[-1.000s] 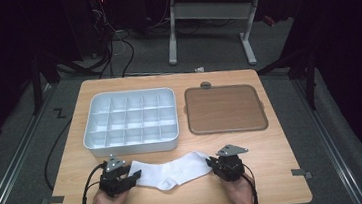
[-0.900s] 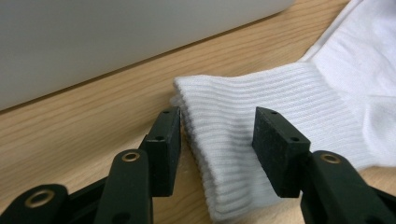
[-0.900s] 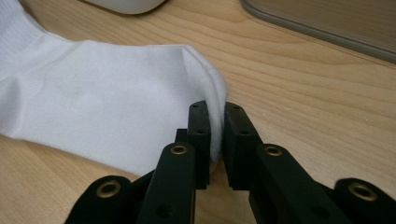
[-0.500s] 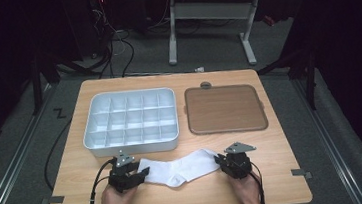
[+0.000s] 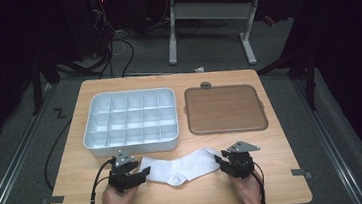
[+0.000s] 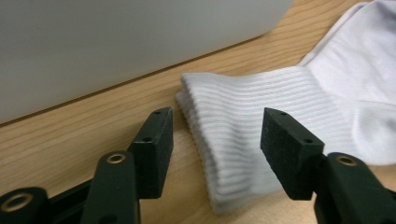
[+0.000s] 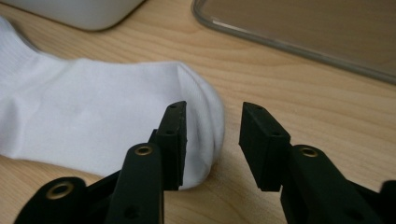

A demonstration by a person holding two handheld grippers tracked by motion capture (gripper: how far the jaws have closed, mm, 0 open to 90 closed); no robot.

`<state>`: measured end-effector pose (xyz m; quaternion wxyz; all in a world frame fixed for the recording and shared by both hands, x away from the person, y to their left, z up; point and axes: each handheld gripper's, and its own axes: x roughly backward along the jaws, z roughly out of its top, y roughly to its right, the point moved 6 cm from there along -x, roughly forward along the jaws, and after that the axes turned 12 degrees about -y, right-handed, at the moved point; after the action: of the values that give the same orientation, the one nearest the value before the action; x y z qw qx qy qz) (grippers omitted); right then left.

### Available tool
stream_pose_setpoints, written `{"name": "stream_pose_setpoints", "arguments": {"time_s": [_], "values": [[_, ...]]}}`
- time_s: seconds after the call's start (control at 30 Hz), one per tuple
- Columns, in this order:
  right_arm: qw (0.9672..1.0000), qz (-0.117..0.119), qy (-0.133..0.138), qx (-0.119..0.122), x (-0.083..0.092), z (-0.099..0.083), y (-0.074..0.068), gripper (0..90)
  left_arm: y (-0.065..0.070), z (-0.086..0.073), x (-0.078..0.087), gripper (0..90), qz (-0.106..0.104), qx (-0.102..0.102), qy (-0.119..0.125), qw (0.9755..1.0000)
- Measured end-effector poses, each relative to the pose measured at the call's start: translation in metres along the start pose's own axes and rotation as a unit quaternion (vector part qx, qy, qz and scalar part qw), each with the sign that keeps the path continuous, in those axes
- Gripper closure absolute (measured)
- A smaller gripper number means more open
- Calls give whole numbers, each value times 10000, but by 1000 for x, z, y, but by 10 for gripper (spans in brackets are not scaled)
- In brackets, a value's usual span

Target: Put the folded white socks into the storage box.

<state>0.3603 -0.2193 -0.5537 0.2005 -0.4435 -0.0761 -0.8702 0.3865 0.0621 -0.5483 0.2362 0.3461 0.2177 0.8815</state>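
Observation:
A white sock [image 5: 180, 166] lies flat on the wooden table [image 5: 274, 148] near its front edge, stretched between my two grippers. My left gripper [image 5: 143, 173] is at the ribbed cuff. In the left gripper view its jaws [image 6: 217, 121] stand open on either side of the cuff [image 6: 243, 126], pads clear of the cloth. My right gripper [image 5: 219, 159] is at the toe. In the right gripper view its jaws [image 7: 212, 112] are open, one above the toe [image 7: 93, 121], the other above bare wood. Both pairs of jaws have just been opening.
A white tray [image 5: 133, 148] with several compartments sits just behind the sock at the left. A brown flat tray [image 5: 225, 109] with a clear rim lies behind at the right, with a small grey knob [image 5: 205, 85] beyond it. A desk frame [image 5: 208, 11] stands past the table.
Both grippers have opened and let go of the sock's ends. The sock and both hands shifted slightly to the right during the first half second, then stayed put.

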Motion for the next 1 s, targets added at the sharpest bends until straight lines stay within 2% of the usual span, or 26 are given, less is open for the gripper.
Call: {"name": "stream_pose_setpoints", "arguments": {"time_s": [0.07,0.23,0.27,0.3,0.33,0.37,0.4,0.43,0.47,0.57,0.7,0.83,1.0], "values": [[9999,8,133,-25,6,3,-2,603,0,0,3,425,62,25,10,10000],[9993,62,311,202,16,12,-16,624,-6,-4,3,421,186,201,-46,9996],[9990,107,329,266,17,14,-20,638,-7,-6,3,421,212,231,-69,9995],[9985,226,320,371,17,16,-31,660,-8,-7,2,422,225,283,-76,9993],[9985,226,320,371,17,16,-31,660,-8,-7,3,422,226,282,-55,9993],[9973,413,314,516,15,19,-43,673,-9,-7,3,426,255,291,-28,9992],[9973,413,314,516,15,19,-43,673,-9,-7,4,426,254,291,-27,9992],[9963,569,269,580,12,20,-52,677,-9,-8,4,434,263,261,-8,9993],[9963,569,269,580,12,20,-52,677,-9,-8,4,438,263,261,-8,9993],[9940,742,180,780,3,23,-68,683,-8,-9,3,444,313,115,12,9994],[9911,952,-18,925,-16,24,-89,684,-6,-11,1,444,370,-13,-27,9993],[9907,973,-73,950,-22,23,-94,684,-5,-12,1,453,398,-76,-24,9992],[9908,920,-178,972,-30,21,-95,684,-2,-14,1,533,365,-138,-110,9992]]}}
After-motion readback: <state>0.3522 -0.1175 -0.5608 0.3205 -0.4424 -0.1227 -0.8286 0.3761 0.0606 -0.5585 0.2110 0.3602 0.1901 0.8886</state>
